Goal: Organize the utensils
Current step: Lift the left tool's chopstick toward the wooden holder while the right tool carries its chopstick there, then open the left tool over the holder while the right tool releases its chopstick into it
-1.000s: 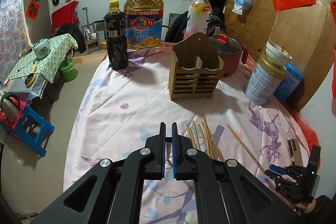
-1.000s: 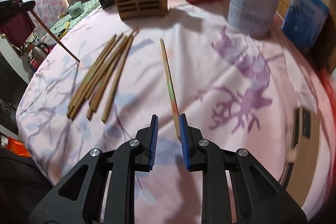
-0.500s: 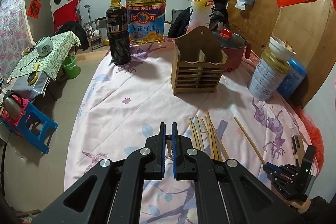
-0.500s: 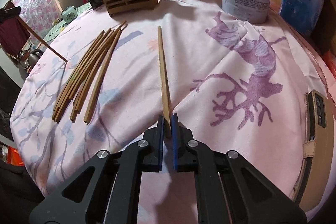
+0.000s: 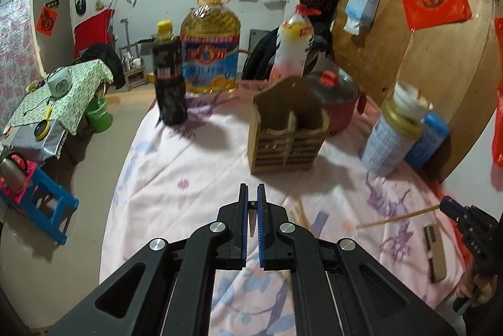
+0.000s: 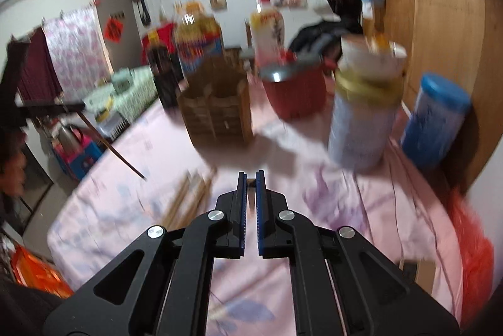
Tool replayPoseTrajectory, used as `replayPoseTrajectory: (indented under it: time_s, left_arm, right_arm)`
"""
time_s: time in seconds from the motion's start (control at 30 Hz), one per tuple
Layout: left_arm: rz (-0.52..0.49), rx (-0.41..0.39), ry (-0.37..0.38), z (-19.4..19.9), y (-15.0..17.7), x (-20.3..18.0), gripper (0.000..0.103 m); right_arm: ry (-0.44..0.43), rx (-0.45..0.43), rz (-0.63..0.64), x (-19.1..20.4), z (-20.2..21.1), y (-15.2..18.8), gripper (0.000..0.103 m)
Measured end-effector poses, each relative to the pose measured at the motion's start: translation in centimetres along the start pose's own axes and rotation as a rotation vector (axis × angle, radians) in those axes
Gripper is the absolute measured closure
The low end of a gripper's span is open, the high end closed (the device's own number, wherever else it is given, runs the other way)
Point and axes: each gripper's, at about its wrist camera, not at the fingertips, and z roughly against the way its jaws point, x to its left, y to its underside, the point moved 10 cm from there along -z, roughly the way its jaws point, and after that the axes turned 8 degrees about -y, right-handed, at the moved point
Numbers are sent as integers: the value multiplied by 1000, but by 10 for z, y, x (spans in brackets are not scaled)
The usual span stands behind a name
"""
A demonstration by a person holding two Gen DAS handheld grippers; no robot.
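Your left gripper (image 5: 252,194) is clamped on a chopstick: the butt end shows between the closed jaws, and from the right wrist view the dark chopstick (image 6: 116,151) slants down from that gripper at the far left, its tip above the cloth. Your right gripper (image 6: 251,180) has its jaws drawn narrow on a pale chopstick (image 5: 397,217); the left wrist view shows that stick projecting leftward from the right gripper at the near right edge, clear of the tablecloth (image 5: 176,178). The loose chopsticks (image 6: 188,197) lie bundled on the cloth just left of your right gripper, near side of the wooden utensil holder (image 5: 287,134). The holder stands upright at mid-table, both compartments open at the top. Behind it stand a red pot (image 5: 338,103), a dark sauce bottle (image 5: 169,78) and an oil jug (image 5: 210,46). A tin (image 5: 388,144) stands to the right. The right wrist view is blurred.
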Motion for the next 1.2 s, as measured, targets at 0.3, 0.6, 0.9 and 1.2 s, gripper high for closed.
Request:
replayPoseTrajectory:
  time_s: [0.3, 0.6, 0.9, 1.2]
  left_arm:
    - [-21, -82, 39, 9, -66, -17, 97]
    - [-38, -163, 69, 3, -135, -35, 97]
    - [13, -98, 102, -65, -155, -38, 97]
    - [50, -7, 94, -116, -138, -31, 73]
  right_arm:
    - [-56, -69, 29, 22, -7, -68, 97]
    - [-80, -178, 70, 34, -22, -155, 97]
    - [-85, -132, 97, 32, -100, -181, 97]
    - [-91, -71, 35, 15, -138, -167, 92]
